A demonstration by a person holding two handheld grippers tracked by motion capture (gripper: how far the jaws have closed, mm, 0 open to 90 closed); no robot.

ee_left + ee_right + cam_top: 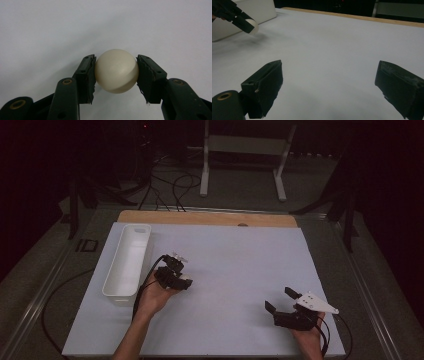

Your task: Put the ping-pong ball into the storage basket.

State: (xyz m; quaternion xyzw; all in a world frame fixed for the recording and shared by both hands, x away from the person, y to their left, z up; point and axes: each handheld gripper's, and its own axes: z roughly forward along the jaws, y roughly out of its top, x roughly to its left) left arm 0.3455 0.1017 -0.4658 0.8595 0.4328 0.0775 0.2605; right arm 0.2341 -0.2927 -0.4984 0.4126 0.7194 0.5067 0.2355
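Ball [116,70] likely light, hard, slick (could squirt out); left gripper [116,75] jaws pinch it across middle, best hold. Right gripper [329,87] jaws open, empty.

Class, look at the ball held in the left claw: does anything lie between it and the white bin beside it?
Nothing visible does. The left claw is shut on the ball, and only bare white table separates it from the open-topped white bin.

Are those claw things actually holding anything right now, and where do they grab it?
The left gripper holds a small cream ball, its fingers pressing on the ball's two opposite sides. The right gripper holds nothing; its fingers stand wide apart over the white table.
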